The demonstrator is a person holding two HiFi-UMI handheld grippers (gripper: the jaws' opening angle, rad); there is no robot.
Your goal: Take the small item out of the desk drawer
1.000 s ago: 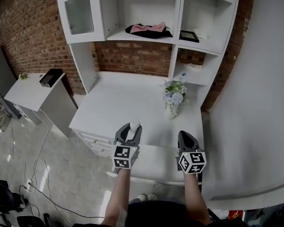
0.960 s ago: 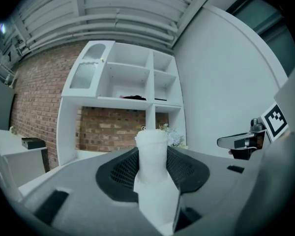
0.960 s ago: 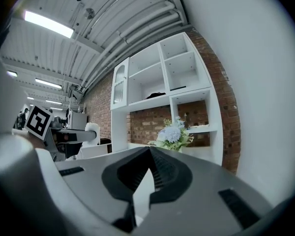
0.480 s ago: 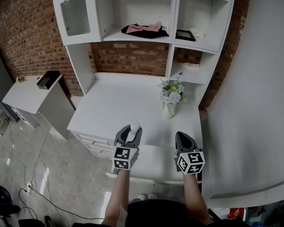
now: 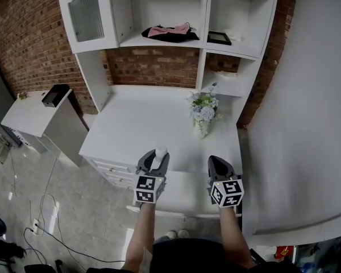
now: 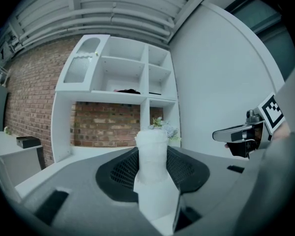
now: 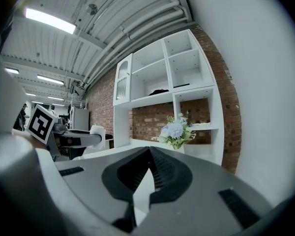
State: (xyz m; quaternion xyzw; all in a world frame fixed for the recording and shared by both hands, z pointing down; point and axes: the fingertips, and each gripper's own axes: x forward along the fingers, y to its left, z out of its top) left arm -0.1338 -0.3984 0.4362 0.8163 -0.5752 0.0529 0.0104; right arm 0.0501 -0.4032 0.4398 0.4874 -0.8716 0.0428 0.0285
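A vase of flowers [image 5: 203, 114] stands toward the bench's [image 5: 148, 124] right rear. Above, white shelves [image 5: 203, 16] hold a pink-and-black cloth [image 5: 169, 33] in the middle bay and a dark frame [image 5: 219, 37] lying flat in the right one. A brick wall [image 5: 23, 33] runs behind. At the left a black box [image 5: 55, 94] sits on a low cabinet [image 5: 28, 111], and cables [image 5: 40, 209] trail over the floor.

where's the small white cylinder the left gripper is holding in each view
Head view: the small white cylinder is at lower centre, between the jaws of the left gripper.
Left gripper view: dead centre, clamped between the jaws.
Right gripper view: far left, above the left gripper's jaws.
Shared landmark: the vase of pale blue flowers, seen in all three.
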